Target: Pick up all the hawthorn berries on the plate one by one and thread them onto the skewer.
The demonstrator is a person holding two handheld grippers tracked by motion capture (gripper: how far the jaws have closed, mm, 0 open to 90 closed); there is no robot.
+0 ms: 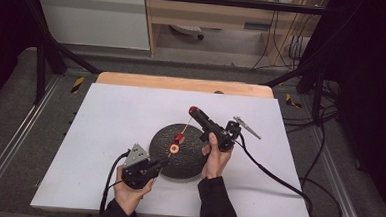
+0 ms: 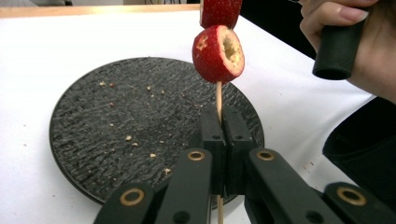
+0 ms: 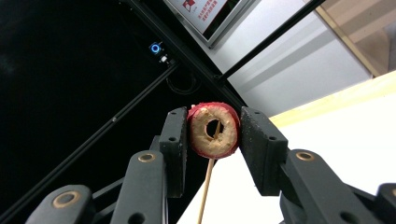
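Landmark: round black plate (image 1: pixel 178 150) at the middle of the white surface (image 1: pixel 105 129); crumbs scattered on it.
Skewer: thin wooden stick (image 2: pixel 218 95) slanting up over the plate, from its near-left rim toward its far-right rim.
Left claw (image 2: pixel 223 122): pressed together on the lower end of the stick, just above the plate's near edge.
Threaded fruit: cored red piece (image 2: pixel 217 53) already on the stick above the plate, hollow cut face showing; a second piece (image 2: pixel 220 11) right above it, touching or nearly so.
Right claw (image 3: pixel 214 132): clamped on a red cored ring (image 3: pixel 214 130), beyond the plate's far-right rim, raised.
Fit: stick tip seen through the ring's hole in the right gripper view, so apparently just entered.
Step in hand (judged): sliding the ring down the stick toward the other pieces.
Doing it well: hold the stick rigid; push along its axis, not sideways; light squeeze, soft flesh likely to split or crumble; work over the plate to catch crumbs.
Risk: bent or snapped stick if angled.
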